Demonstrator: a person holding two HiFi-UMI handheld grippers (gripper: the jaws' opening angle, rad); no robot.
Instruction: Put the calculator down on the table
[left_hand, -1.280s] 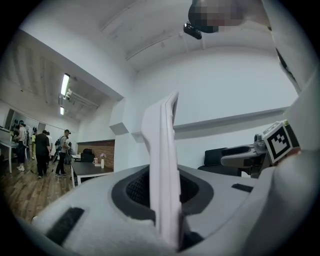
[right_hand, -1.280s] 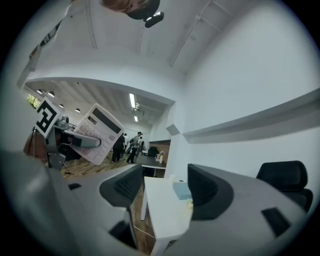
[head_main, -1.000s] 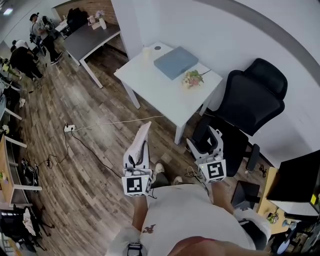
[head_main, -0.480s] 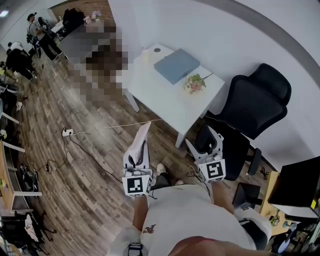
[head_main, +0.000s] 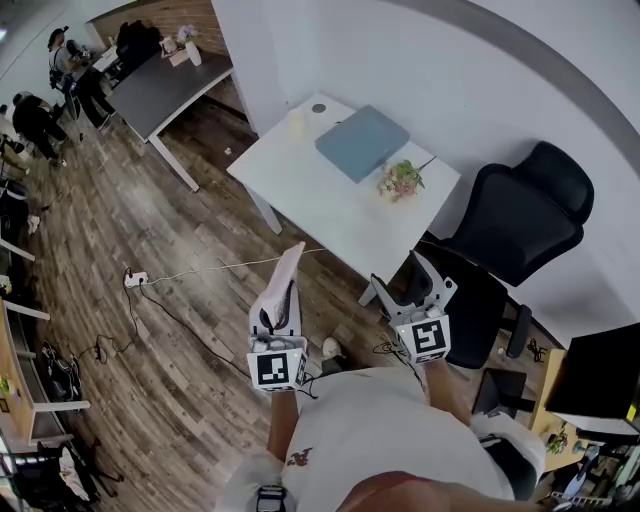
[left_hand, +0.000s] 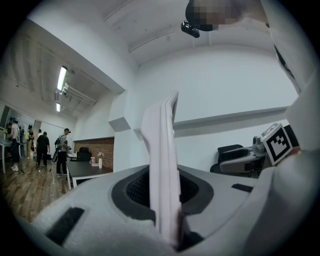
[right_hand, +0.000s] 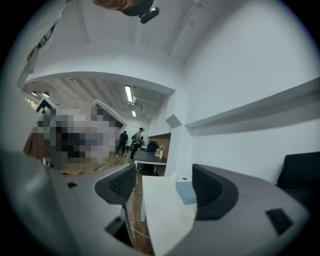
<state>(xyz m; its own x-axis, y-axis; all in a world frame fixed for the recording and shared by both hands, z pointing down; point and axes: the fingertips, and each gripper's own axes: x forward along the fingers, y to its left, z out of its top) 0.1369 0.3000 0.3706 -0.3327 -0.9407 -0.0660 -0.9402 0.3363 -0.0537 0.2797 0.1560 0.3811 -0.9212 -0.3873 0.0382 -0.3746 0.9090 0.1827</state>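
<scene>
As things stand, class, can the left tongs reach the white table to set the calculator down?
Probably not yet. The left tongs, shut on the calculator, hang over wooden floor, short of the white table. Nothing stands between; a step closer should do.

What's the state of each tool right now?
Left tool: closed on the calculator, held on edge.
Right tool: open, nothing between its jaws.

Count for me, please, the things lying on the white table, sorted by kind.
Blue-grey flat folder: 1
Small bunch of pink and green flowers: 1
Pale cylindrical cup: 1
Small round grey disc: 1
Total on the white rectangular table: 4
</scene>
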